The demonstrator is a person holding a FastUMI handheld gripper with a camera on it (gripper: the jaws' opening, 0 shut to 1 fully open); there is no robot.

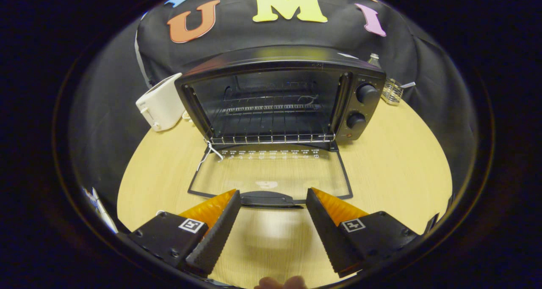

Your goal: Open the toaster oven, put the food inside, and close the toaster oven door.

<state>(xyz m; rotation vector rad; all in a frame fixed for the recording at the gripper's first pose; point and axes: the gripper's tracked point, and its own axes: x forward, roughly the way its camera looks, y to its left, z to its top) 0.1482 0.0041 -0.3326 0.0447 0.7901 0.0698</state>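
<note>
A black toaster oven [279,98] stands on the round wooden table [394,166], straight ahead of the fingers. Its glass door [271,172] lies folded down flat on the table, with the door handle [266,199] just beyond the fingertips. Inside, a wire rack [271,124] is bare. Two knobs [366,93] sit on the oven's right panel. My gripper [273,196] is open, its two black-and-orange fingers wide apart with nothing between them, hovering just short of the door handle. I see no food item.
A white toaster [161,103] stands to the left of the oven. Behind the oven's right side are a small wire holder [391,91] and a bottle top [373,59]. Bare tabletop stretches on both sides of the open door.
</note>
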